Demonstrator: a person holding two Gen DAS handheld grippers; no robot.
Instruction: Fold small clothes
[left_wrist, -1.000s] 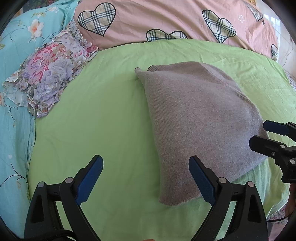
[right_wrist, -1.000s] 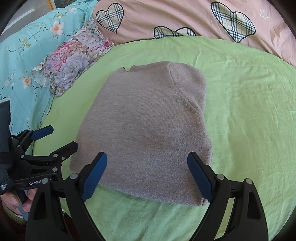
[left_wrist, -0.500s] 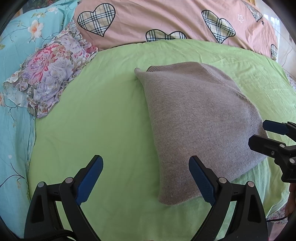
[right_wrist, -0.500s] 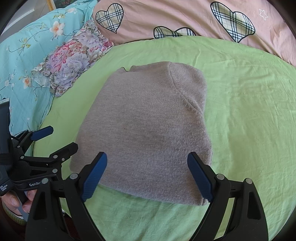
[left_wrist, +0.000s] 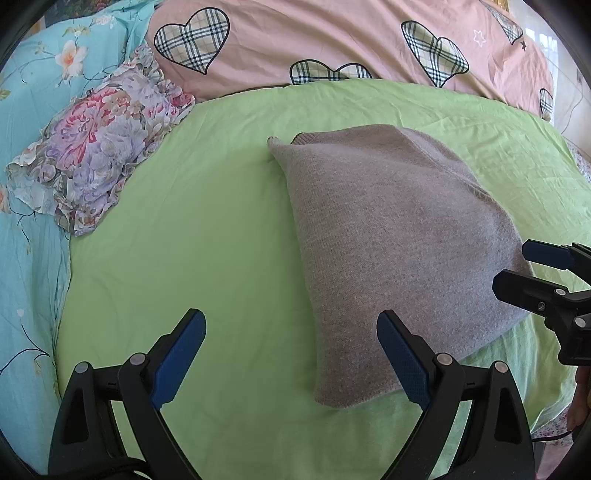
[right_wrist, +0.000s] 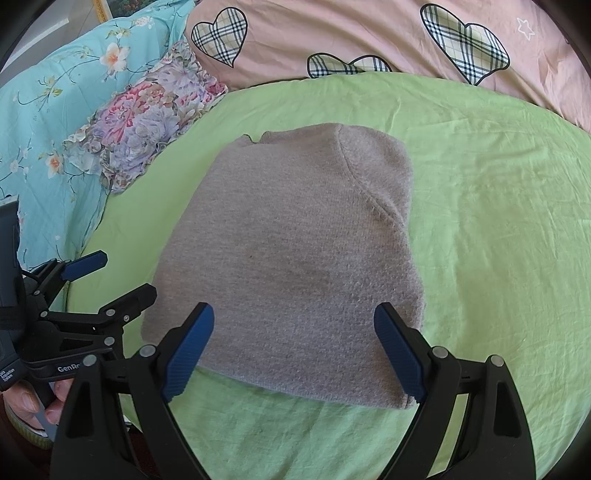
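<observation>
One grey knit sweater (right_wrist: 291, 258), folded into a compact rectangle, lies flat on the green bed sheet (right_wrist: 498, 240). One floral pillow (right_wrist: 147, 118) sits beyond. Two claws, left claw (left_wrist: 291, 354) and right claw (right_wrist: 295, 343), hover wide open, empty.

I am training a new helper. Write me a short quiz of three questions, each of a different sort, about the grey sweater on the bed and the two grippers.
1. True or false: the left gripper is shut on the grey sweater.
2. What lies directly under the sweater? A) the green sheet B) the floral pillow C) the pink heart-print quilt
3. Fill in: the jaws of the right gripper are ____.

Key
1. False: its jaws stand wide and hold nothing.
2. A
3. open
</observation>
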